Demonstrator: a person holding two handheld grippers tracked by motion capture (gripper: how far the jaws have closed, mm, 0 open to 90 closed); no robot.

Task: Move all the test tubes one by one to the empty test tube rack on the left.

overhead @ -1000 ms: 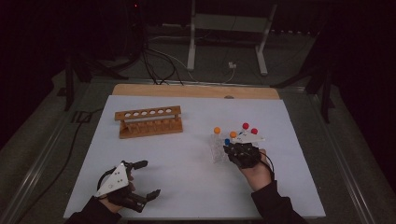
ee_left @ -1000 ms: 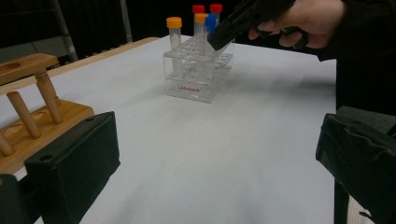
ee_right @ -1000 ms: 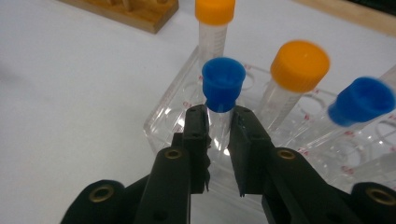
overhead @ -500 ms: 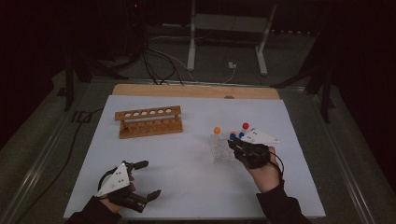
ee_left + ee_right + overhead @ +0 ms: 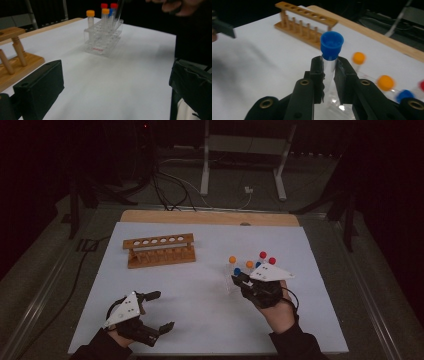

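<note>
A blue-capped tube stood upright between the closed jaws of the right gripper, a little above the middle of the right gripper view, pinched just under its cap. In the high view that gripper sat right of centre at the near edge of the clear plastic rack, the tube's cap showing as a blue dot at its tip. The rack held other tubes: two orange-capped ones, two red-capped ones and another blue one.

The wooden rack, upper left of centre in the high view, had every hole empty, so as a judgement the transfer had only begun: one tube was in hand, none was placed, and the rest waited in the clear rack.

The left gripper rested at the lower left on the white sheet, jaws wide apart and holding nothing.
</note>
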